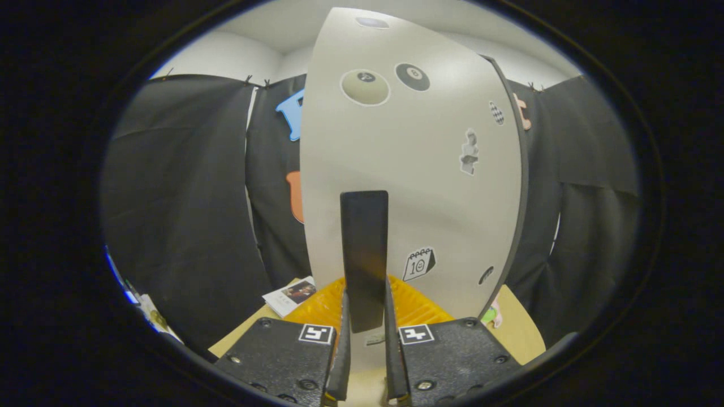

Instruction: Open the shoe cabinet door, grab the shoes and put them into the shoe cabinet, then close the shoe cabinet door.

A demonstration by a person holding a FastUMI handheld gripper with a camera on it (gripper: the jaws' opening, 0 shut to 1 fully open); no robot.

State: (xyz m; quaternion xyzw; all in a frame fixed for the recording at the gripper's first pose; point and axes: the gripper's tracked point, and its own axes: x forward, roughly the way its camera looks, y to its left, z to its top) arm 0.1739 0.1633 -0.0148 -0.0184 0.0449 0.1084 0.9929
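Upright door handle (364, 254) between hand-held gripper (366, 350) fingers.

One shoe cabinet door (407, 169) stands ahead, with one black handle (364, 254) at its 6 o'clock. Seven stickers show on the door: two billiard-ball stickers (365, 86) at 12 o'clock, one checkered sticker (496, 112) at 2, one grey figure sticker (469, 151) at 3, one calendar sticker (418, 263) and one dark oval (485, 275) at 5, and one dark patch (371, 22) at the top. One gripper (367, 356) has two fingers (343, 350), both against the handle. One booklet (291, 295) lies at 8 o'clock.
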